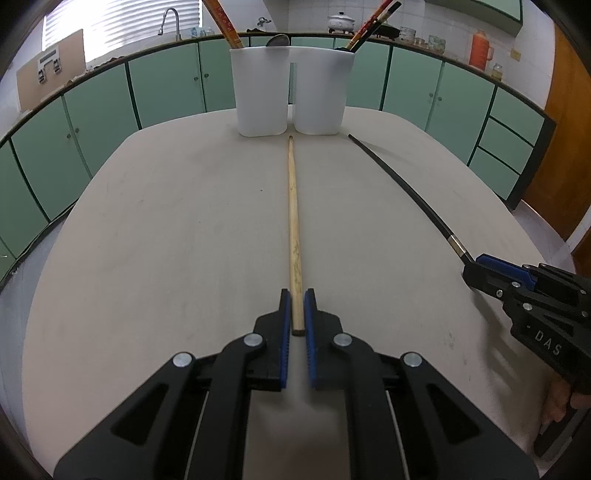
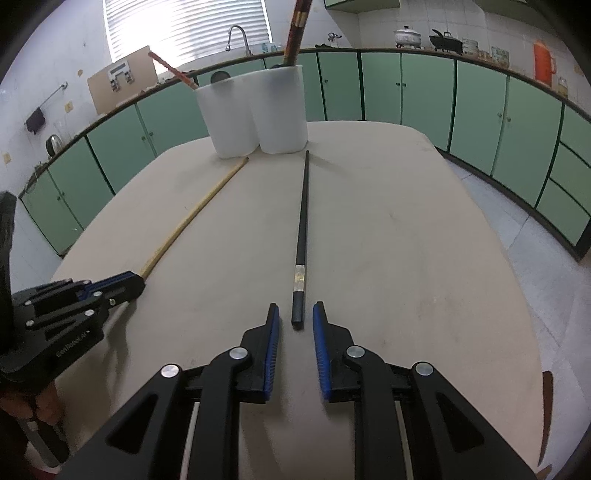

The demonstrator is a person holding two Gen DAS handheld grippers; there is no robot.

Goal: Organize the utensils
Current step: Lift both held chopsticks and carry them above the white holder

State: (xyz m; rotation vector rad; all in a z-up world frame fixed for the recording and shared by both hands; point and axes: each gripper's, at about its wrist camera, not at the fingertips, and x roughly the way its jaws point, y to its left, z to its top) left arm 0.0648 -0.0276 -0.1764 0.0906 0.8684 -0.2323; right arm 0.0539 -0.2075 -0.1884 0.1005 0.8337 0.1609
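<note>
Holding chopsticks (image 1: 373,31), white holder (image 1: 291,92) (spoon (image 1: 277,40) too)

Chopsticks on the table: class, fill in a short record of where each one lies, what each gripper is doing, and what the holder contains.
wooden chopstick: flat on table, near end clamped by left gripper
black chopstick: flat, end between open pads of right gripper, not pressed
white holder: two compartments, both holding utensils
</note>
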